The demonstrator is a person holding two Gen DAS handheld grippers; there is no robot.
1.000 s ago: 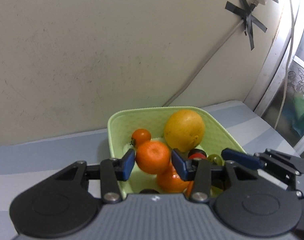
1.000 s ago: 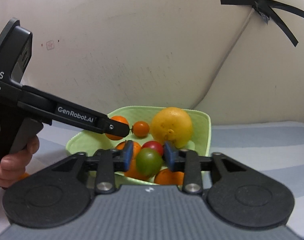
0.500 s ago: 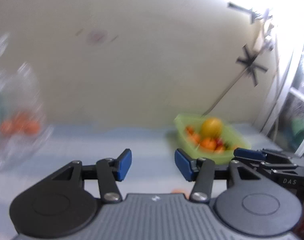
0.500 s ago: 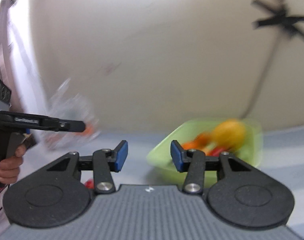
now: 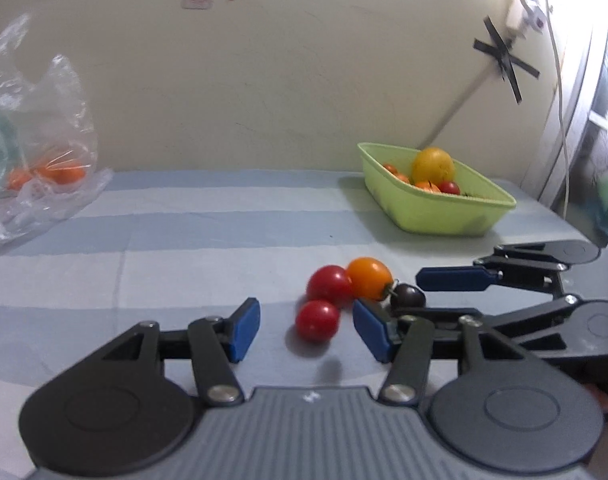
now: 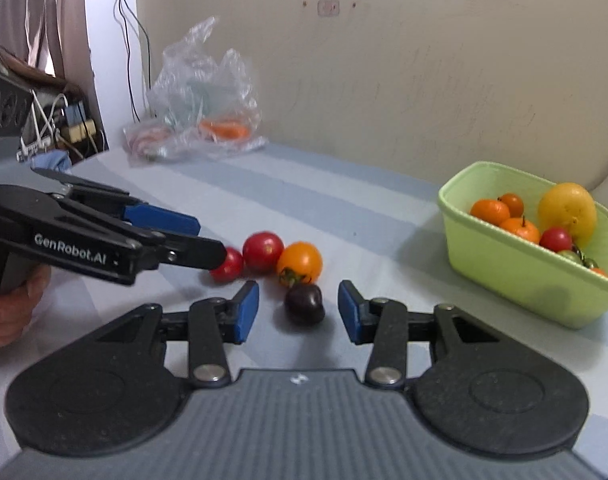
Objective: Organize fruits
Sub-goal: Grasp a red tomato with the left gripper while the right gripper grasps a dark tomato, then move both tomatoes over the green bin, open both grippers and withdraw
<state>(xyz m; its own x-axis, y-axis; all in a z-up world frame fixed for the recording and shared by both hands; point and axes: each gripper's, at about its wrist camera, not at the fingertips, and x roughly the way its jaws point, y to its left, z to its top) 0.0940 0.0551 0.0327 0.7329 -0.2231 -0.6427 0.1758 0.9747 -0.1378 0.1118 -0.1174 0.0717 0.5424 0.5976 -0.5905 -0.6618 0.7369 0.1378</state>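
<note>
L gripper (image 5: 306,330) spread wide round small red tomato (image 5: 317,319), not touching. R gripper (image 6: 298,312) wide too, dark purple tomato (image 6: 304,304) between pads. Bigger red tomato (image 5: 329,285) + orange tomato (image 5: 369,277) touching, just behind. Green basket (image 6: 516,268) w/ lemon (image 6: 567,209), mandarins well right of cluster.

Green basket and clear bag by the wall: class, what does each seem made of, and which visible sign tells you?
Green basket: probably moulded plastic, matte, with uniform pale green walls and a rolled rim. Clear bag: apparently thin plastic film, glossy, crinkled and see-through, with orange fruit visible inside.
</note>
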